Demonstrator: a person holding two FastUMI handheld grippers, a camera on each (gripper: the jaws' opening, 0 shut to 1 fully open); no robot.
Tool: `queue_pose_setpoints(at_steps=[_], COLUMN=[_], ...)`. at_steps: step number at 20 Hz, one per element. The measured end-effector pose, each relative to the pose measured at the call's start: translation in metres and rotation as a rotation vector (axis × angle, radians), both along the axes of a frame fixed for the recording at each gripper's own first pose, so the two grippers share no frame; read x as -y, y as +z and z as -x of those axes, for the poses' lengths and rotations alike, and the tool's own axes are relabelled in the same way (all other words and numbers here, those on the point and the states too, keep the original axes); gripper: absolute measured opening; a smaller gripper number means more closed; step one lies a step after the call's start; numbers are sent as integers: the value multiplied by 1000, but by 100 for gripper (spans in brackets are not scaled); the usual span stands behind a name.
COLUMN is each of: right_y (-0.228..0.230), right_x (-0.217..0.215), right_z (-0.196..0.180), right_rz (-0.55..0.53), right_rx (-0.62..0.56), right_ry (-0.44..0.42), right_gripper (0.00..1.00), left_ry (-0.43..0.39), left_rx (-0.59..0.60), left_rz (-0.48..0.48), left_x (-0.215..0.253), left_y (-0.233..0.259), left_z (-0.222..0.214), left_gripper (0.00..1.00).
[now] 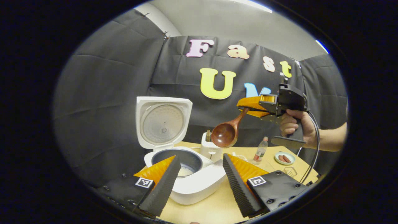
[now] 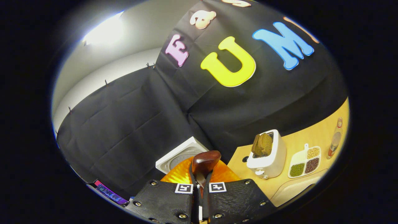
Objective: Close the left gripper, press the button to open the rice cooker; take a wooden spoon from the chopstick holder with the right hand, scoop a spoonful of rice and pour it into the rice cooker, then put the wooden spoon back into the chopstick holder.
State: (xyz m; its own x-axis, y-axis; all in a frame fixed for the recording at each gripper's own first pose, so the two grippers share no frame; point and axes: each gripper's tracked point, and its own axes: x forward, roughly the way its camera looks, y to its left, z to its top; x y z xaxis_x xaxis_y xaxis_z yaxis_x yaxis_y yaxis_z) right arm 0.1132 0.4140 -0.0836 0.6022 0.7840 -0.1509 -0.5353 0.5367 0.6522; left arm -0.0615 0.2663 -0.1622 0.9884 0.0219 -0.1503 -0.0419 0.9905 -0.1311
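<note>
Right gripper (image 1: pixel 253 107) clamped on spoon (image 1: pixel 228 130) handle, right of centre frame, bowl hanging down-left just above the holder (image 1: pixel 210 149). Spoon axis slanted toward cooker (image 1: pixel 186 174) at lower centre, lid up. Left gripper (image 1: pixel 199 174) spread wide, holding 0 things.

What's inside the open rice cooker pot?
Some white rice lies in the rice cooker pot; the left gripper finger and the rim hide the rest.

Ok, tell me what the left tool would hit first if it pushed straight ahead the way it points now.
Most likely the rice cooker: the left tool points at its open pot with rice inside, its fingers open and framing the white body. The lid stands up behind. Depth is hard to judge, so the front rim is my best guess.
</note>
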Motion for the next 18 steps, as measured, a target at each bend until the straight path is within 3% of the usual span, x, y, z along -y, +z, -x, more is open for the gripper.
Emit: queue_pose_setpoints(at_steps=[5,6,9,14,18], right_y=[-9,-9,-2,6,17], right_x=[81,96,141,210,257], right_z=[-1,1,1,4,10], right_rz=[-59,-62,-64,-29,7], right_rx=[-100,-103,-95,-66,-39], right_ry=[-135,-161,-228,-319,-383], right_gripper=[5,5,4,4,4], left_ry=[-23,-29,-23,-37,-59], left_rx=[17,20,17,78,88], left_rz=[-7,-19,-67,-88,-128], left_x=[23,28,38,67,93], left_y=[12,16,24,41,44], left_z=[-17,-19,-29,-43,-49], left_gripper=[92,95,99,92,95])
